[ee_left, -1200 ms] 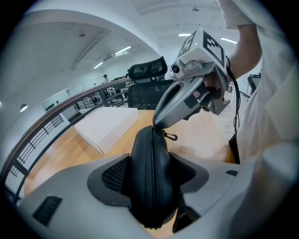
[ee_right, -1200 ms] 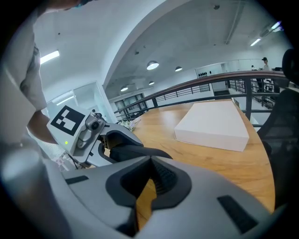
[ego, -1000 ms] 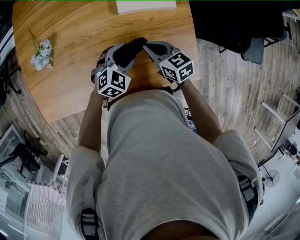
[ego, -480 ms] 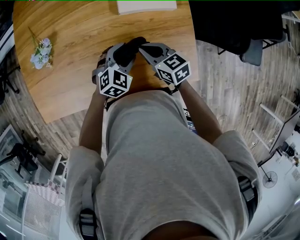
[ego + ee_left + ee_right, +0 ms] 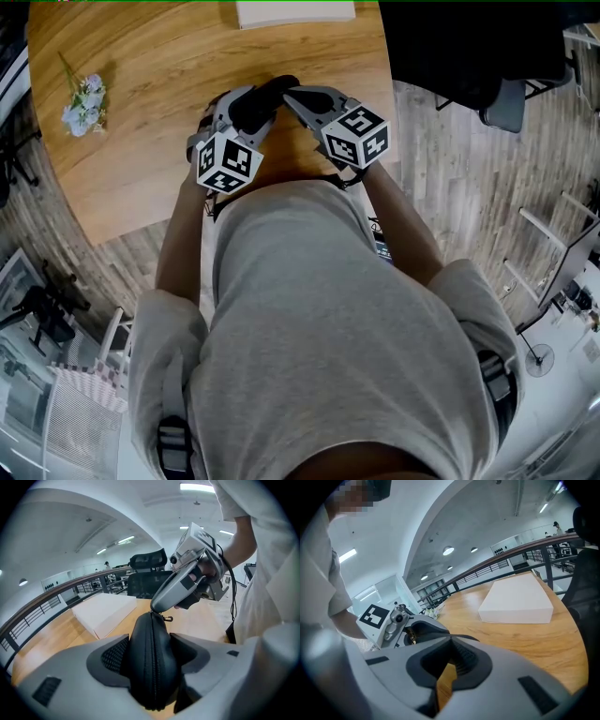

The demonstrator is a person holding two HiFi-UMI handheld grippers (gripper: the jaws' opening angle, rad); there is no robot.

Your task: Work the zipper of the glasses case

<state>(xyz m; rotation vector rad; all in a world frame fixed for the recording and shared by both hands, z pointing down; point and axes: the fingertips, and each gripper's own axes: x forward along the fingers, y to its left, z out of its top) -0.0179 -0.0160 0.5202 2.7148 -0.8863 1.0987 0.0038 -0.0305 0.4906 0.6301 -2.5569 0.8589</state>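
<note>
Nothing's shifted: L claw [image 5: 152, 644] grips glasses case [image 5: 150, 677], R claw [image 5: 449, 638] closed at tip.

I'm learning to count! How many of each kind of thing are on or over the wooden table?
Black glasses case: 1
White box: 1
Bunch of flowers: 1
Grippers: 2, the left gripper and the right gripper
Total: 5
</note>
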